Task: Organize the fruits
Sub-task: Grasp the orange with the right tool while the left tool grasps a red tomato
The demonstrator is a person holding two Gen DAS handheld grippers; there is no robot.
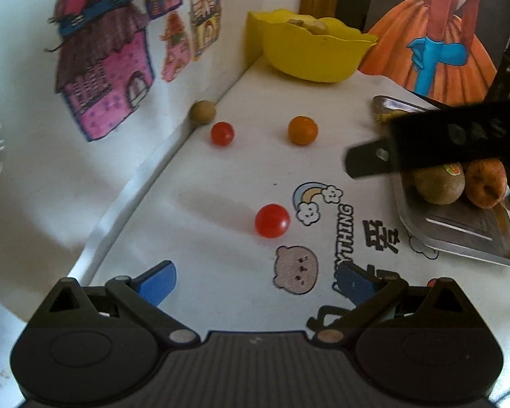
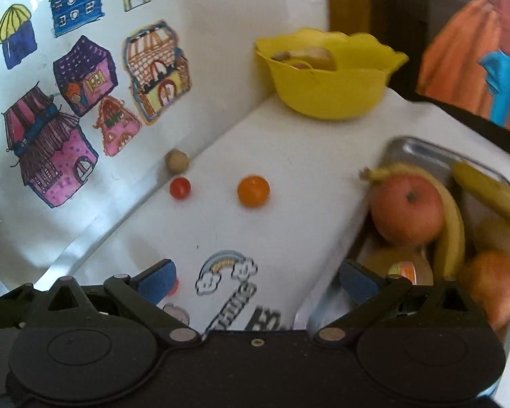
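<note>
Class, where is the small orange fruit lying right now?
In both wrist views the small orange fruit lies loose on the white table, right of a small red tomato, in front of the yellow bowl.

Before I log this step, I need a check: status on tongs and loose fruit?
Left tongs open, empty. Right tongs open, empty. Nearest red tomato loose ahead of left. Nothing blocking it.

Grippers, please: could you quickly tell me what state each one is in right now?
Left gripper: open, holding nothing.
Right gripper: open, holding nothing.

White wall [image 2: 221, 17] bears house drawings [image 2: 47, 146]
</note>
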